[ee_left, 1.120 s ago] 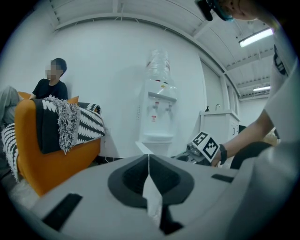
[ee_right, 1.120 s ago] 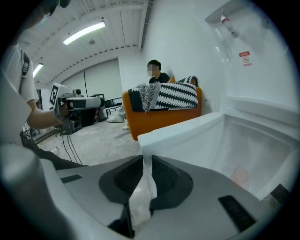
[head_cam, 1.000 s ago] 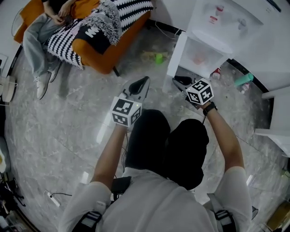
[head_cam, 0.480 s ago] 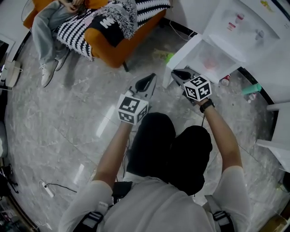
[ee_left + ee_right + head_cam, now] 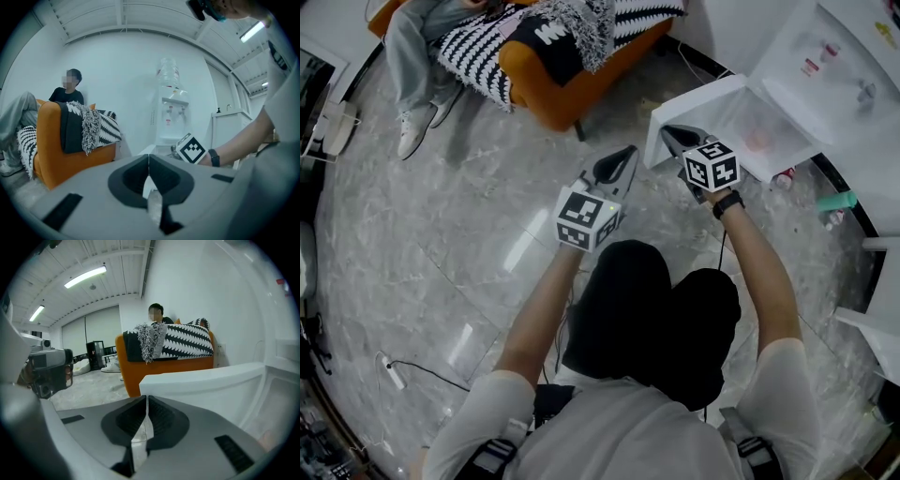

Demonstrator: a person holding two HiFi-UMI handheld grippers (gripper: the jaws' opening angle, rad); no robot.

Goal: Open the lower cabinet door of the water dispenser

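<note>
**Water dispenser, lower cabinet opened.** The lower cabinet door of the water dispenser is standing open at the upper right of the head view, swinging out toward the orange sofa. The cabinet compartment behind it is lying exposed and is holding 1 faint pinkish object, too blurred to identify.

The right tool is hovering just beside the door's free edge. Its jaws have just been closing and are now meeting with nothing between them. In the right gripper view the white door panel is lying just beyond the tips; contact cannot be confirmed. The left tool is pointing at the floor between sofa and door, jaws also pressed together and gripping nothing.

Around the dispenser's base, 1 teal bottle and 1 small red-and-white item are lying on the floor. A striped blanket is draping over the sofa, where a seated person is resting. A cable with a plug strip is trailing across the floor at lower left, well apart from the door.
</note>
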